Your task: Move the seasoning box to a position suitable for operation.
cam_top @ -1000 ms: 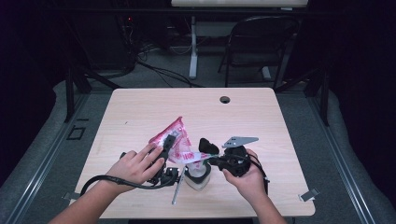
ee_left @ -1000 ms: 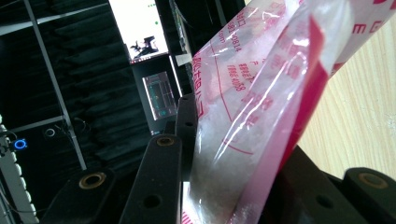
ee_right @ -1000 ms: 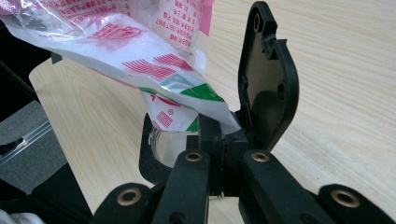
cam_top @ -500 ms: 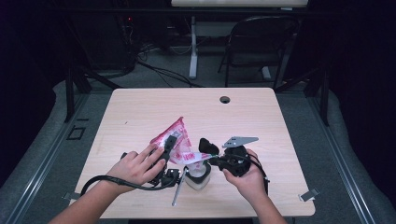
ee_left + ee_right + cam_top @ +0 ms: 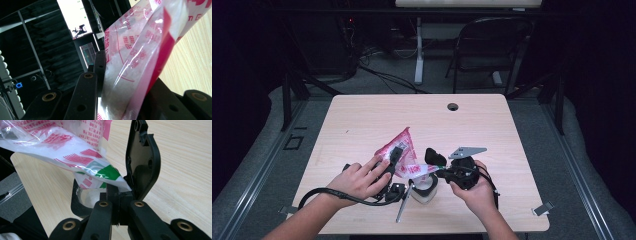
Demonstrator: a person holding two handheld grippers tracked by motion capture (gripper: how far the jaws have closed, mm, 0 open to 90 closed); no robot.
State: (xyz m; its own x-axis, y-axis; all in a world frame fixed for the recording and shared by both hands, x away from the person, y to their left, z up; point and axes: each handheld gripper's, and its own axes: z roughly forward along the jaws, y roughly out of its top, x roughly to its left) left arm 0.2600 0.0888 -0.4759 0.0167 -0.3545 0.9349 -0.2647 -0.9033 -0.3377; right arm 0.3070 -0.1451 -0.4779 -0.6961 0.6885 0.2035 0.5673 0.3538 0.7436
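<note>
Roughly, as seen from the high view with the table as a clock face (12 at the far edge):

Bag: a red-and-white printed plastic bag (image 5: 401, 150) sits a little toward 7 o'clock from the table's middle, lifted off the wood and stretched between the two grippers, its upper corner pointing toward 12.

Left gripper: the left gripper (image 5: 393, 159) clamps the bag's left side; in the left gripper view its black jaws stand on either side of the film (image 5: 135, 62) and press on it (white grains show through the clear part).

Left hand: the left hand (image 5: 359, 179) wraps the gripper body at about 7 o'clock; a black cable (image 5: 332, 194) loops from it toward the near edge.

Right gripper: the right gripper (image 5: 438, 165) has its jaws pressed together on the bag's lower corner; in the right gripper view that corner, with a green patch (image 5: 107, 173), is pinched at the root of the jaws.

Right hand: the right hand (image 5: 474, 187) holds its gripper near 5 o'clock, a grey three-cornered plate (image 5: 467, 151) on top.

Cup: a small clear cup (image 5: 423, 189) stands on the table just below the bag's pinched corner, between the two hands.

Rod: a thin metal rod (image 5: 402, 205) lies just beside the cup, toward 6 o'clock (what it is I cannot tell).

Table: light wood table (image 5: 362, 120), with a round cable hole (image 5: 453, 106) near 12 o'clock.
</note>
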